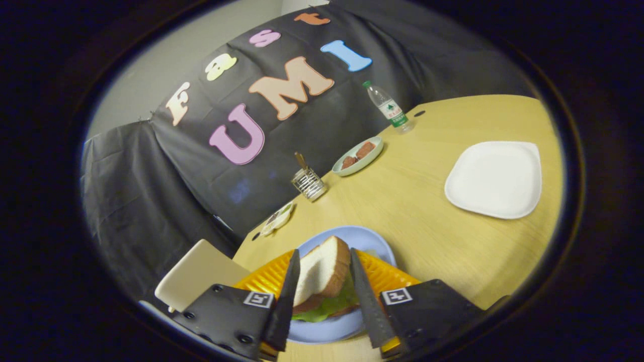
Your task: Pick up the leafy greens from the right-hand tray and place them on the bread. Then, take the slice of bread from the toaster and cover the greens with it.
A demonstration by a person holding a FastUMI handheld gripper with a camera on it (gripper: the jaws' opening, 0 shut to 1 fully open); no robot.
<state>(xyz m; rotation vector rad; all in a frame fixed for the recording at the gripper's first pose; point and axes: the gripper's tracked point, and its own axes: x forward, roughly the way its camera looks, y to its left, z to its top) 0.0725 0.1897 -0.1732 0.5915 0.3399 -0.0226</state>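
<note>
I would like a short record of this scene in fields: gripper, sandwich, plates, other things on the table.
gripper: gripper, fingers on either side of the top bread slice, contact unclear
sandwich: top bread slice over leafy greens on blue plate
plates: white plate, bare; small dish with brown pieces
other: water bottle, metal holder, wooden table

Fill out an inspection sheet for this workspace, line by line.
Surface: wooden table, tidy.
Job's things: top bread slice over leafy greens on blue plate; white tray bare.
Clutter: water bottle, bowl with brown pieces, wire holder, small dish.
Tongs: tongs flank the top slice; grip cannot be judged.
Cables: nothing seen.
Surroundings: black cloth wall, pale chair back.
</note>
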